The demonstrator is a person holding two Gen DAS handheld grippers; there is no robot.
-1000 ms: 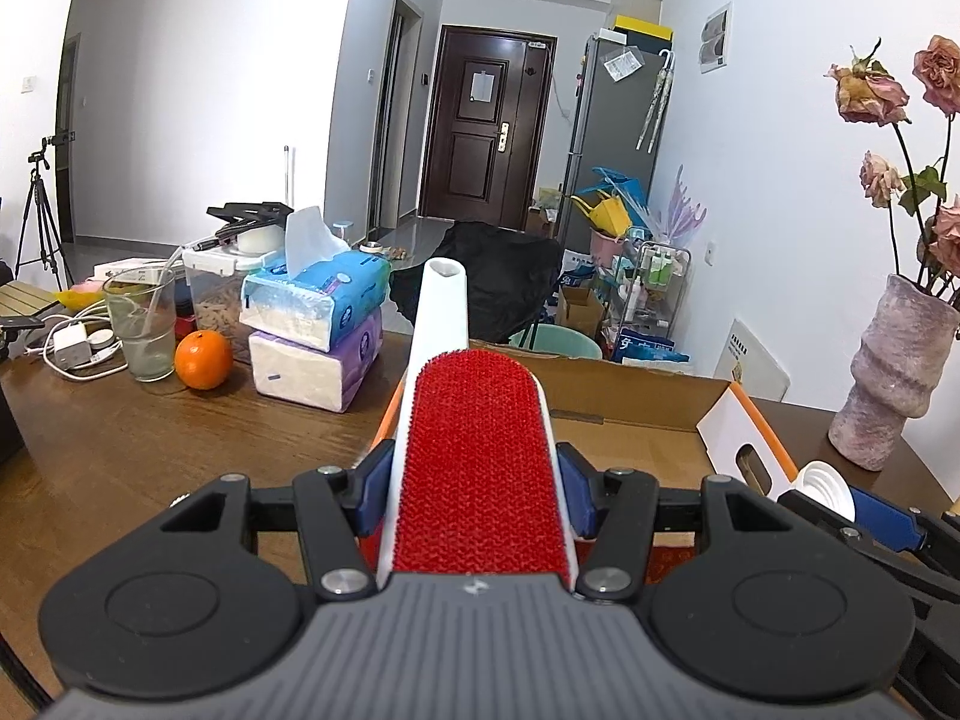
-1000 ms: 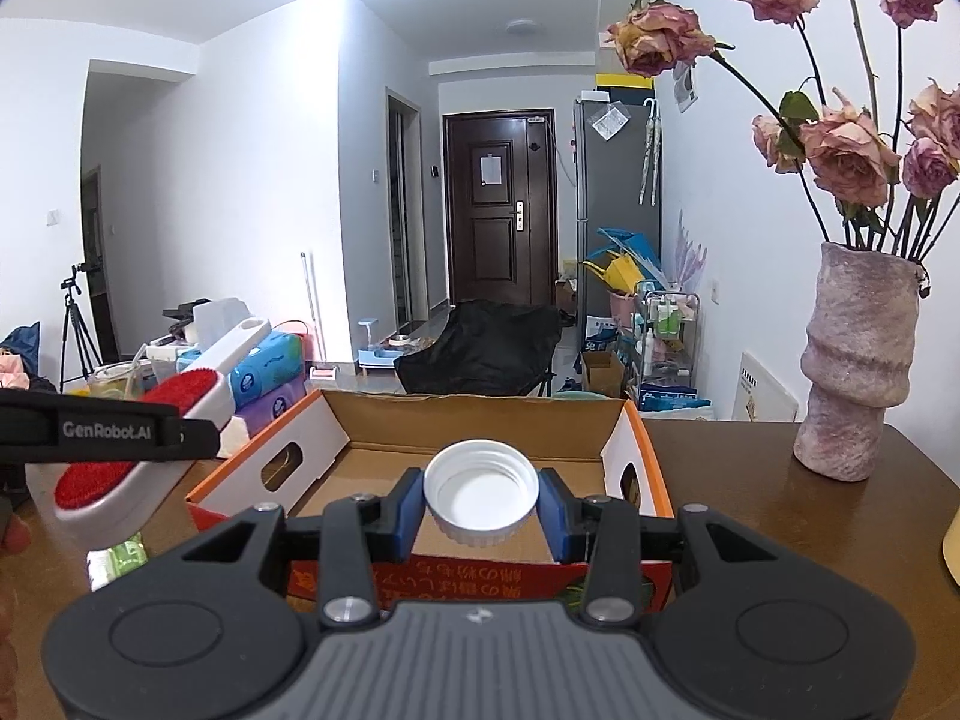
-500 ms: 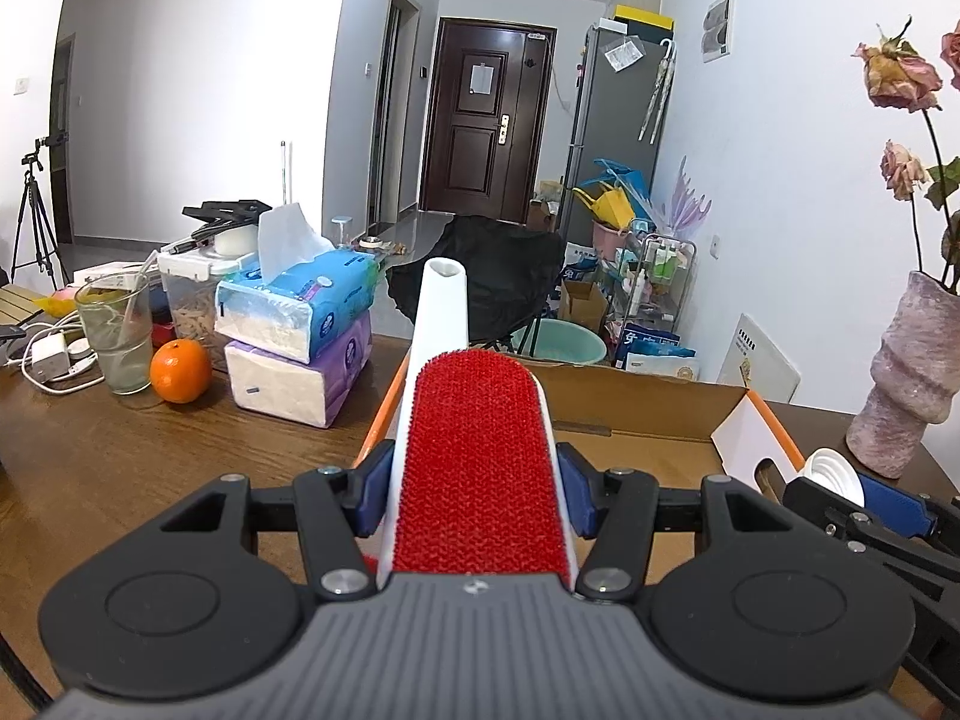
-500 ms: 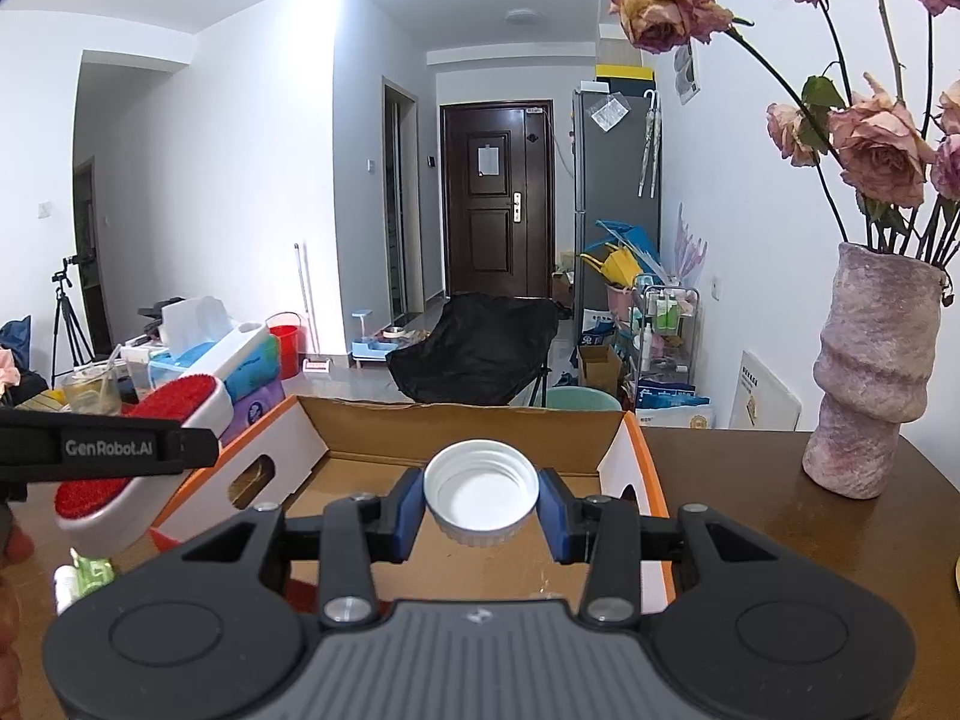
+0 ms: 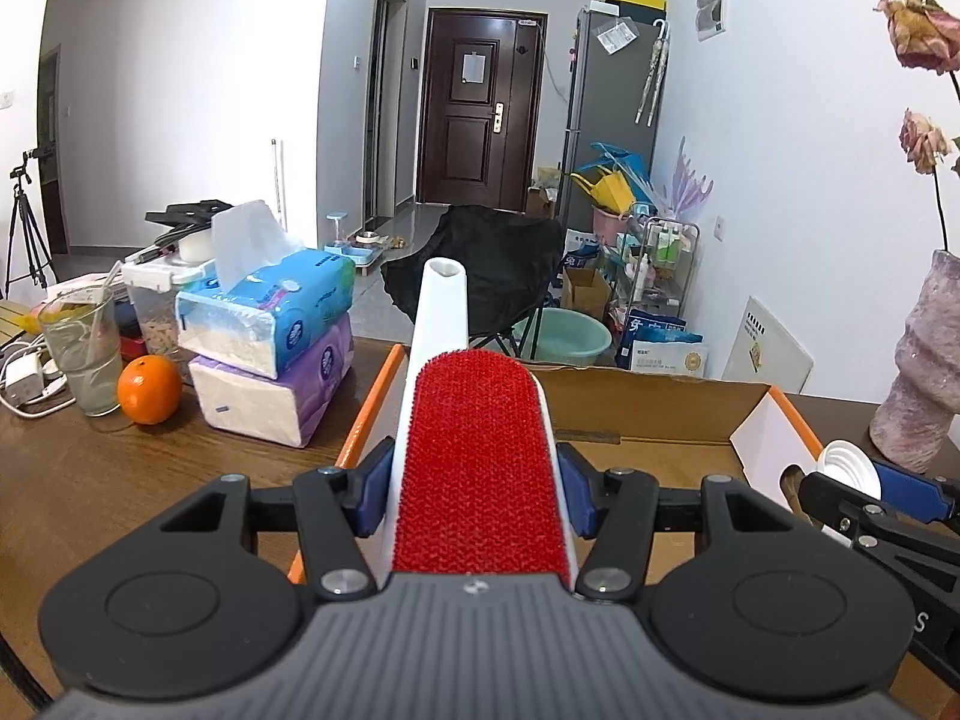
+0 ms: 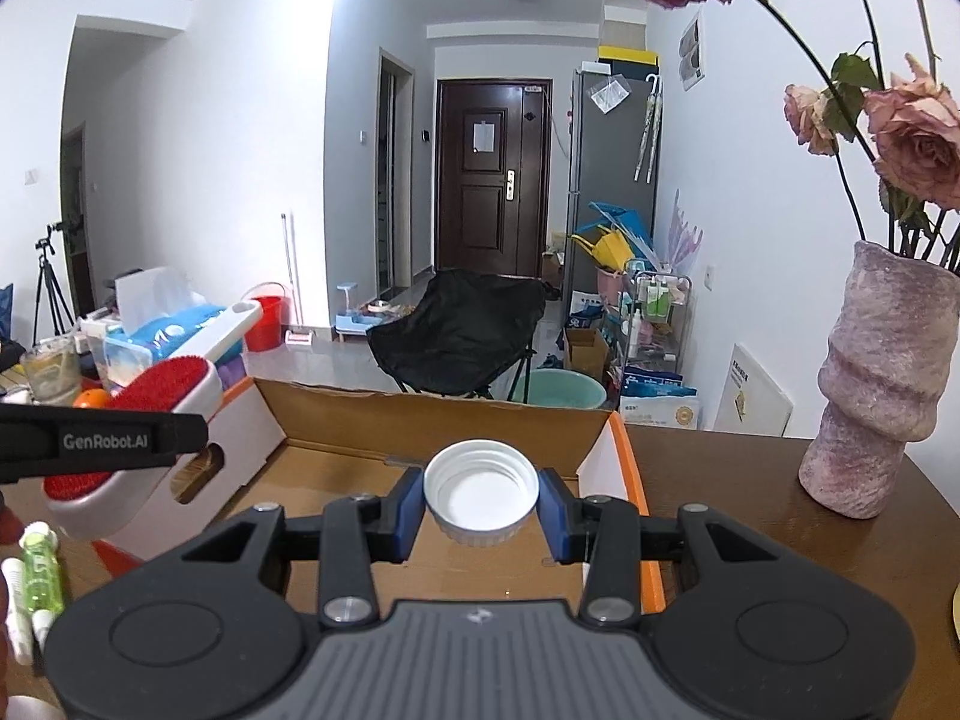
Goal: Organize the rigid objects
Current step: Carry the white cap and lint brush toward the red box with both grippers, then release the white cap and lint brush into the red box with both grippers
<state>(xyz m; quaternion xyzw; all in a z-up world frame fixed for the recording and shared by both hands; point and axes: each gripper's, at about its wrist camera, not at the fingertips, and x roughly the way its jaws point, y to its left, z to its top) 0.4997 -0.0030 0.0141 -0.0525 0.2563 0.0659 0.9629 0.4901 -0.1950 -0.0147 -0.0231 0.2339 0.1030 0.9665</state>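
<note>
The left hand-held gripper (image 5: 477, 498) is clenched on a red-faced lint brush (image 5: 480, 468), carried over the near left corner of the open cardboard box (image 6: 432, 420); the right hand-held gripper (image 6: 480, 510) grasps a white jar lid (image 6: 481, 492) above the box's floor. Both are mid-delivery, I judge. Next comes lowering each inside, then releasing. The box's near wall and most of its floor are hidden behind the gripper bodies.
</note>
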